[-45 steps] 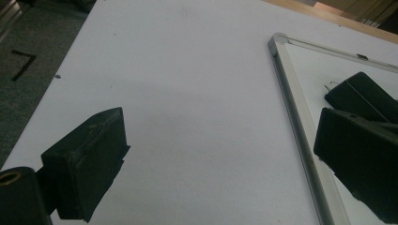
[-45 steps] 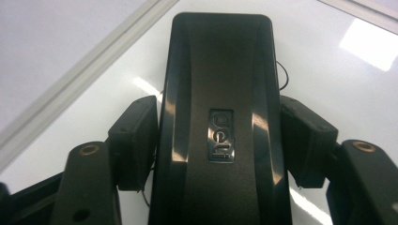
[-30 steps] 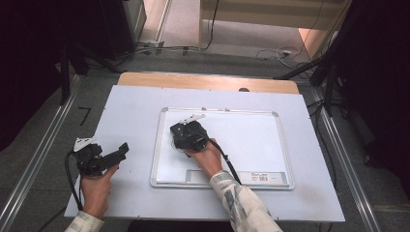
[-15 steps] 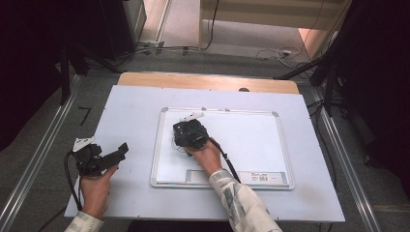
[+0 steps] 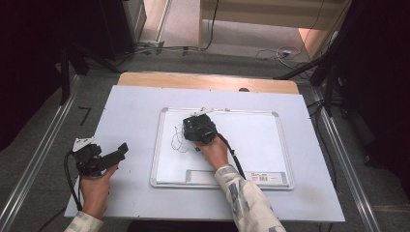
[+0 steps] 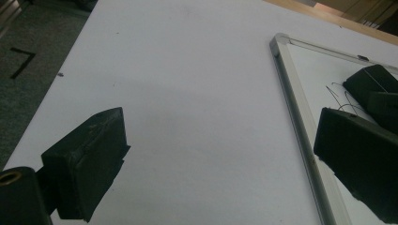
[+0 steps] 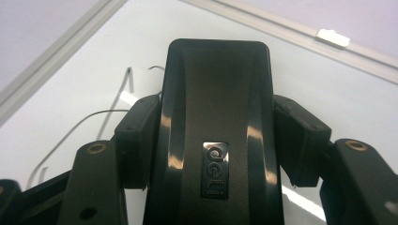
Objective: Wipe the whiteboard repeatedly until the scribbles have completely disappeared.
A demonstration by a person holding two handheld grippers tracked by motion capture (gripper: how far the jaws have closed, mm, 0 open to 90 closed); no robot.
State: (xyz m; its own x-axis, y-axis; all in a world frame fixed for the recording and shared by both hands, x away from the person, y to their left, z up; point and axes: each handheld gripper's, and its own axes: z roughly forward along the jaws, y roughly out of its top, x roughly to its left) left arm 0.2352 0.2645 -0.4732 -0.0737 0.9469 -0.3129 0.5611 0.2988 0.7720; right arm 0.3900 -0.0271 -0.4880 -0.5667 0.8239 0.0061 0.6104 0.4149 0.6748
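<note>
Now an eraser [image 7: 216,136] is clamped between right fingers [image 7: 138,140]; left fingers [image 6: 84,164] are held apart.
Marks [image 5: 178,140] beside the fingers could be missed if the eraser is tilted.

Left hand-held gripper [image 6: 220,159] jaws apart over white table [image 6: 187,84], whiteboard [image 6: 300,122] beside (scribbled)

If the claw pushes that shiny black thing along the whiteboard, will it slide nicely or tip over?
Probably slides. The black eraser lies flat and low on the whiteboard, so tipping seems unlikely. Its glossy shell looks hard and stiff, and the right claw pinches both its sides, so it should not bend. That shiny plastic could be a bit slippery if the pinch loosens.
</note>
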